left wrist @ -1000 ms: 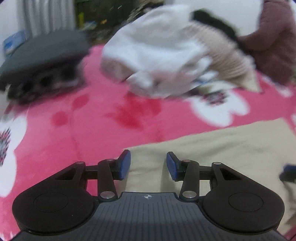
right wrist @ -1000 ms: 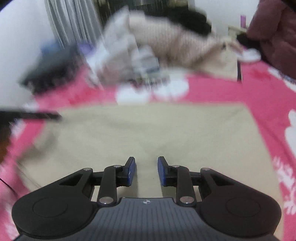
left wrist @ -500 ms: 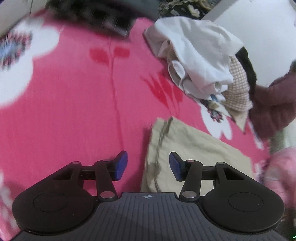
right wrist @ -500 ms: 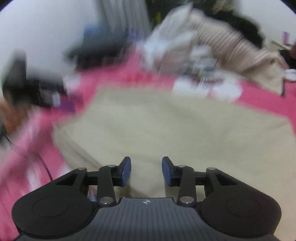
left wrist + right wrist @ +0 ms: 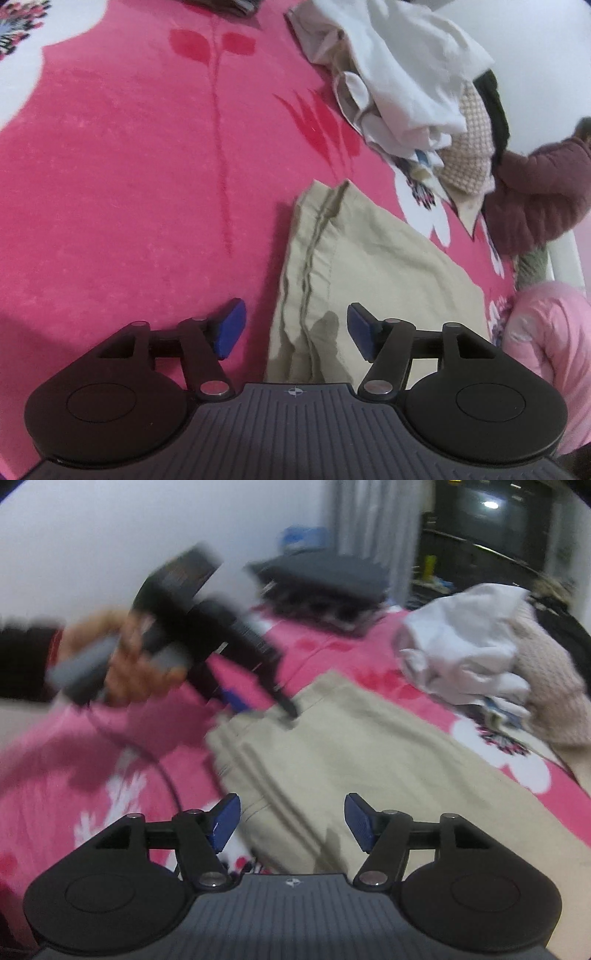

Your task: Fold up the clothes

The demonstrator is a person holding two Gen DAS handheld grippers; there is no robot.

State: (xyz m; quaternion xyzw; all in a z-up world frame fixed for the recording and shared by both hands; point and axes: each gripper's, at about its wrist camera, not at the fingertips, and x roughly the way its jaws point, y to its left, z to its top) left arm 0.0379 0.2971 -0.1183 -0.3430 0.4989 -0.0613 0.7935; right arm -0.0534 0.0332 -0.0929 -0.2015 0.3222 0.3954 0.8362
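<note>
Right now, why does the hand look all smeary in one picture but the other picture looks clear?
Right wrist view: motion blur smears the person's hand and the left hand-held gripper it carries. Left wrist view: sharp, showing seams on the folded beige cloth garment, though fisheye distortion bends the pink flowered blanket.

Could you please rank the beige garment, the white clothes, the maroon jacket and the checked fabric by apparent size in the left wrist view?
1. beige garment, though nearest the camera
2. white clothes
3. maroon jacket, partly cut off, so unsure against the white clothes
4. checked fabric

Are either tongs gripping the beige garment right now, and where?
Neither. Both tongs, left and right, are open over the beige garment's edge, jaws just opened.
</note>
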